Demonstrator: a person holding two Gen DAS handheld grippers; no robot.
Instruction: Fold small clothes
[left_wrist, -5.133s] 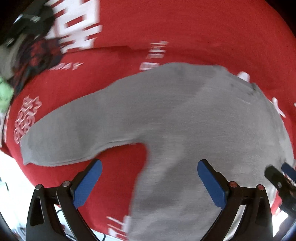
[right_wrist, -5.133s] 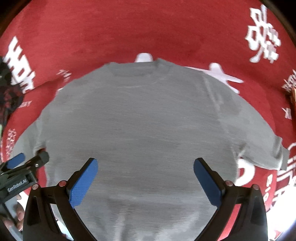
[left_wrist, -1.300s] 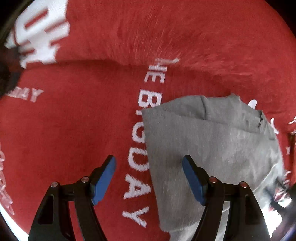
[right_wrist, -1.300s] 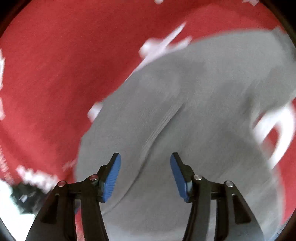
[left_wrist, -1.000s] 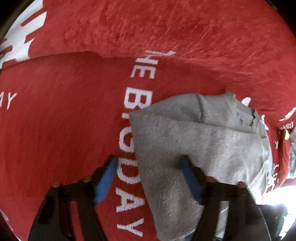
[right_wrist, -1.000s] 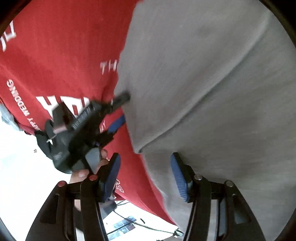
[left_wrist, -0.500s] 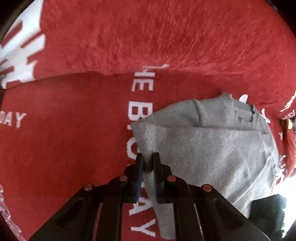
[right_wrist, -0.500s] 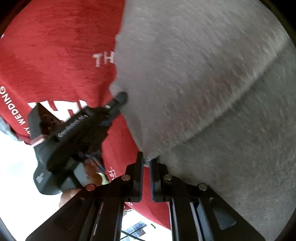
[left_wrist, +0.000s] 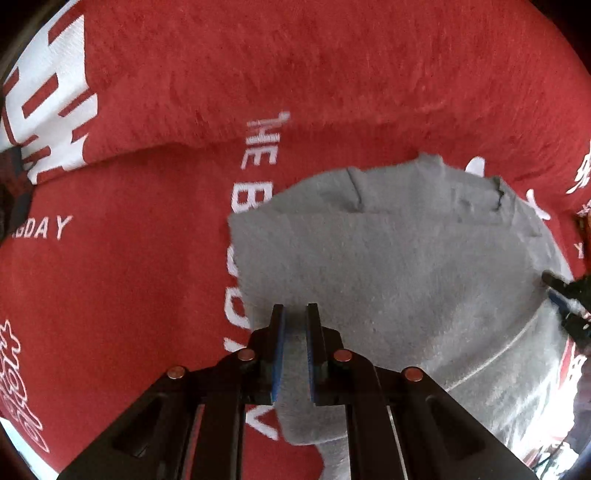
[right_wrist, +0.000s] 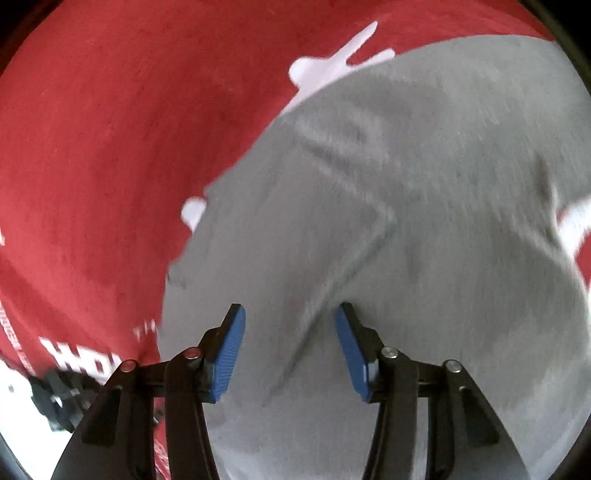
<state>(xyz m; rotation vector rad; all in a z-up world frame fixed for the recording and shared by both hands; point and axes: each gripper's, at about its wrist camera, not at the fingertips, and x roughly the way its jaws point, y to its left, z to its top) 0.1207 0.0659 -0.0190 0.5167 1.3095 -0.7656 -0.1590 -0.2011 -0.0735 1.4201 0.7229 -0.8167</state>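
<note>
Red blanket (left_wrist: 147, 295) under folded grey sweater (left_wrist: 406, 280)

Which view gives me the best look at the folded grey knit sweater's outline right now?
The left wrist view: the grey knit sweater sits sharp against the red printed blanket, top and left edges and neckline visible, its edge pinched in the left gripper. The right wrist view shows only blurred fabric under the open right gripper.

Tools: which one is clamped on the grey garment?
The left tool, pinching the grey garment at its edge; the right tool stands open above it.
</note>
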